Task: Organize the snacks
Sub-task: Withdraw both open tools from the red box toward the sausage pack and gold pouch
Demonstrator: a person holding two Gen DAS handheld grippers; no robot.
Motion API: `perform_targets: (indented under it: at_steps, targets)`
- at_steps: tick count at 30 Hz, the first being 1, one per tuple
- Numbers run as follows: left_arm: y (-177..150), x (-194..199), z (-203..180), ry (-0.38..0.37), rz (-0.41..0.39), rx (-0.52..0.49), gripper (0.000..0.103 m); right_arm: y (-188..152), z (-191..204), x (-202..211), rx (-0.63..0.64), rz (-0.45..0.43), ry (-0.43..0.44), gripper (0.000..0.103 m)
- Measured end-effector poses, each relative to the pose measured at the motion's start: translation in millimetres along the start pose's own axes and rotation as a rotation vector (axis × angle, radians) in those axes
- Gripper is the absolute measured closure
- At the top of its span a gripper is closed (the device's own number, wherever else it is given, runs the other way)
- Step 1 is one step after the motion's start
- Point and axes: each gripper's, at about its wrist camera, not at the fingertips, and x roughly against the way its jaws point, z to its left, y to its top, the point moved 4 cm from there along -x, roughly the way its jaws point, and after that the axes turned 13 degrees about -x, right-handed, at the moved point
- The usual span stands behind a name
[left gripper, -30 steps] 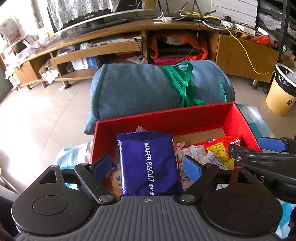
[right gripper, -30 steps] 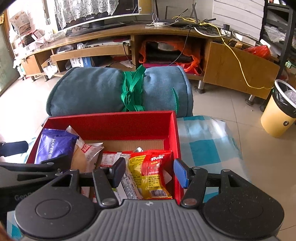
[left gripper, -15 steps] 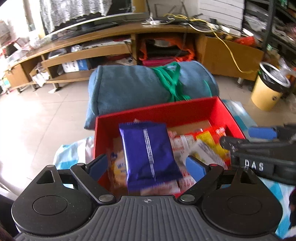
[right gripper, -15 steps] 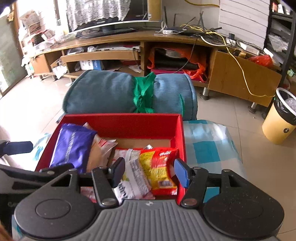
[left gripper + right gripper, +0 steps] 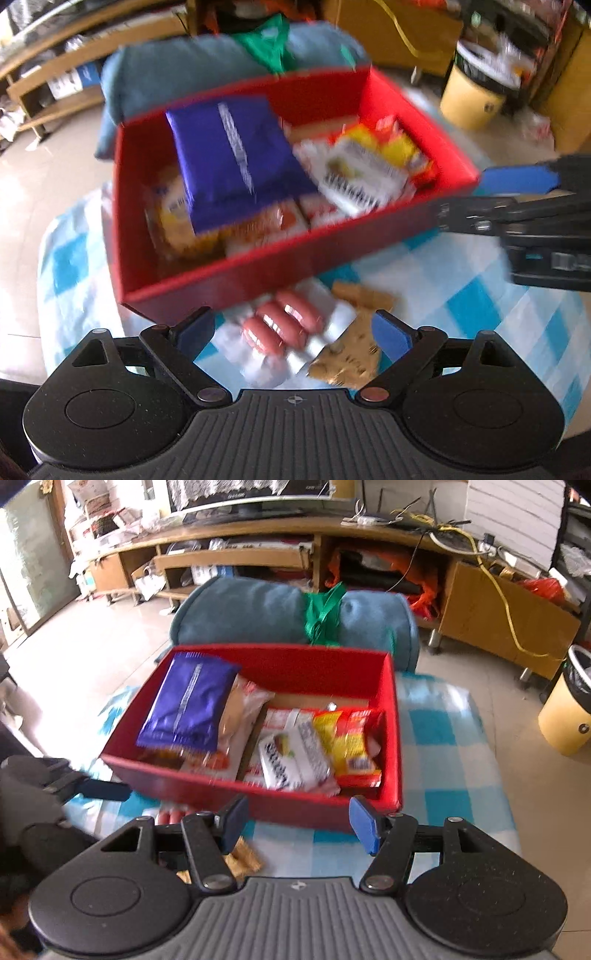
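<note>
A red box [image 5: 229, 280] [image 5: 391, 738] on a blue-checked cloth holds several snacks. A purple wafer packet [image 5: 232, 162] [image 5: 188, 701] lies on top at its left. A white packet [image 5: 354, 181] [image 5: 295, 760] and a yellow-red packet [image 5: 402, 151] [image 5: 347, 738] lie at its right. In front of the box lie a clear sausage pack [image 5: 284, 328] and a tan cracker pack [image 5: 351, 358]. My left gripper [image 5: 293, 330] hangs open over these two, not touching them. My right gripper [image 5: 300, 821] is open and empty at the box's near right corner.
Behind the box lies a rolled blue blanket [image 5: 258, 616] tied with green strap. A yellow bin [image 5: 565, 720] stands on the tiled floor at the right. A long wooden TV cabinet [image 5: 240, 554] runs along the back. Checked cloth [image 5: 443, 775] shows right of the box.
My left gripper has drawn back from the wafer packet, tipped downward and spread wider; the sausage and cracker packs have come into view. The right gripper has pulled back toward the box's near wall.
</note>
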Motion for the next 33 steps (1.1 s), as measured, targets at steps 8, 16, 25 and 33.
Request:
perform_targets:
  at_steps: [8,16,25,33]
  targets:
    - [7,-34,5,-0.041,0.053,0.046,0.008,-9,1,-11,0.022,0.045,0.01,0.049]
    - [-4,-42,6,-0.063,0.067,0.083,0.008,-9,-2,-13,0.021,0.056,0.014,0.049]
    - [-42,-16,-8,-0.066,0.077,0.075,0.022,-18,8,-14,0.058,0.078,0.027,0.049]
    - [-63,1,-8,-0.101,0.095,0.11,0.024,-26,8,-21,0.064,0.115,0.027,0.049]
